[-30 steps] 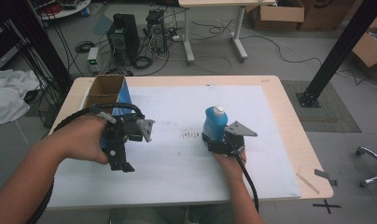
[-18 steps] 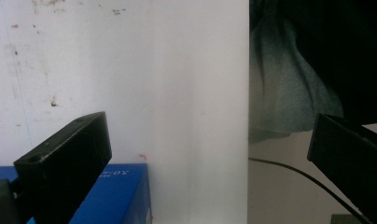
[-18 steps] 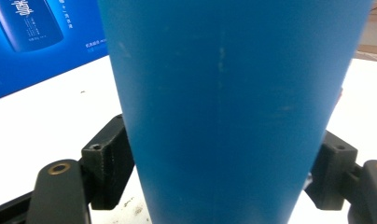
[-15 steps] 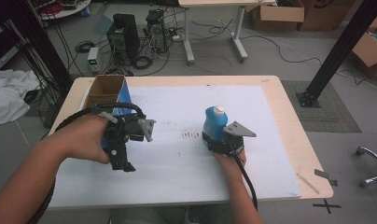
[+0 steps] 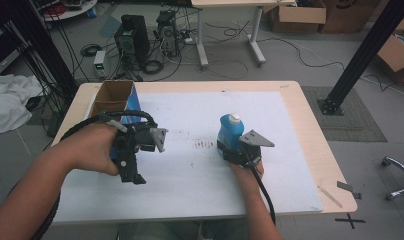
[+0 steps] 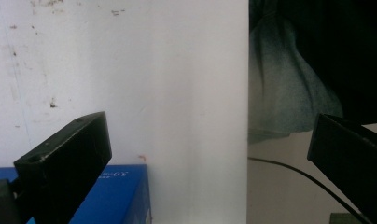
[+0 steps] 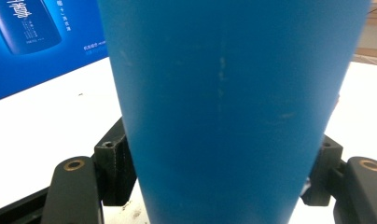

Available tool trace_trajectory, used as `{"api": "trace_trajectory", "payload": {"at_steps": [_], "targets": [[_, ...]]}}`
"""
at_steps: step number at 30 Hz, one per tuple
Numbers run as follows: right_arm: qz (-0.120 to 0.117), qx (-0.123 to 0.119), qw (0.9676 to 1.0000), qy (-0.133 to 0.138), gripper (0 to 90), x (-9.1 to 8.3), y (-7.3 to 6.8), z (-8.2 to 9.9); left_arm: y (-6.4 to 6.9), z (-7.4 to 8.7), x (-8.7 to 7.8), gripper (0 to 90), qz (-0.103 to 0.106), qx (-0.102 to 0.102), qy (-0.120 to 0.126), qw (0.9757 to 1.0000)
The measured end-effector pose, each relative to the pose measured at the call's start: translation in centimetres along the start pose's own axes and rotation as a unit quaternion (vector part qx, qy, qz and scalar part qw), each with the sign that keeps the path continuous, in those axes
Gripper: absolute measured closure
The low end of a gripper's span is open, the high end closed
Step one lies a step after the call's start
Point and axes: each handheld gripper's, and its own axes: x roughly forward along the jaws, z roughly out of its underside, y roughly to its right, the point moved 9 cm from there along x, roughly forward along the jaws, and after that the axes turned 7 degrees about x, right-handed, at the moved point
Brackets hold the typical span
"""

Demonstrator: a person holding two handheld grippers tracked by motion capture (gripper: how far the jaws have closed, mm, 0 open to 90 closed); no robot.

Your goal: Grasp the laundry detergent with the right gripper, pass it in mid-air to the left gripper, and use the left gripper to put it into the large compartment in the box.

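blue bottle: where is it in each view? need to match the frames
High view: blue bottle stands right of centre on the white mat, at the right gripper.
Right gripper view: the bottle's body spans the middle, top to bottom, with the jaws against its sides.
Left gripper view: not in it.
Shared landmark: the blue box, at the mat's far left in the high view, bottom left in the left gripper view, top left in the right gripper view.

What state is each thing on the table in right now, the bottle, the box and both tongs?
Blue bottle: upright on the white sheet, white cap on, clamped at its body.
Right tongs: just been closing, jaws now pressed on both sides of the bottle.
Left tongs: open, nothing between the jaws.
Cardboard box: standing at the table's far left corner, top open.
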Motion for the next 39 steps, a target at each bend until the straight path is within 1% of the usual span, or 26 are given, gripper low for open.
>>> {"api": "trace_trajectory", "payload": {"at_steps": [2, 10, 14, 16, 18, 19, 24, 29, 33, 36, 39], "targets": [[0.001, 0.001, 1.0000, 0.001, 31.7, 0.0, 0.0, 0.0, 0.0, 0.0, 0.0, 0.1, 0.000, 0.000, -0.001, 1.0000], [0.005, -0.002, 1.0000, 0.002, 34.9, 0.0, 0.1, -0.1, -0.1, -0.1, 0.1, 0.1, 0.001, 0.000, 0.000, 1.0000], [0.007, -0.003, 1.0000, 0.000, 35.6, 0.0, 0.1, 0.0, -0.1, -0.2, 0.1, 0.1, 0.003, 0.000, -0.004, 1.0000], [0.010, -0.004, 0.9999, 0.000, 36.4, 0.0, 0.1, 0.0, -0.1, -0.3, 0.1, 0.1, 0.002, 0.002, -0.002, 1.0000], [0.016, -0.006, 0.9998, -0.001, 40.2, 0.0, 0.2, 0.0, -0.1, -0.3, 0.1, 0.1, 0.002, 0.002, -0.003, 1.0000], [0.019, -0.006, 0.9998, -0.002, 40.4, 0.0, 0.2, 0.0, -0.1, -0.4, 0.1, 0.1, 0.002, 0.002, -0.003, 1.0000], [0.021, -0.012, 0.9997, -0.003, 42.5, 0.0, 0.2, 0.0, -0.1, -0.5, 0.0, 0.1, 0.001, 0.002, -0.004, 1.0000], [0.013, -0.014, 0.9998, -0.009, 44.5, -0.2, 0.2, -0.1, -0.1, -0.7, -0.1, 0.1, -0.001, 0.005, -0.001, 1.0000], [-0.002, -0.010, 0.9998, -0.015, 44.8, -0.4, 0.1, -0.1, -0.1, -0.8, -0.2, 0.1, -0.001, 0.004, 0.000, 1.0000], [-0.013, -0.019, 0.9996, -0.018, 44.9, -0.7, -0.1, -0.2, -0.2, -0.8, -0.2, 0.1, -0.002, 0.005, 0.001, 1.0000], [-0.028, -0.019, 0.9993, -0.019, 44.9, -1.1, -0.1, -0.5, -0.3, -0.9, -0.2, 0.1, -0.002, 0.008, -0.001, 1.0000]]}}
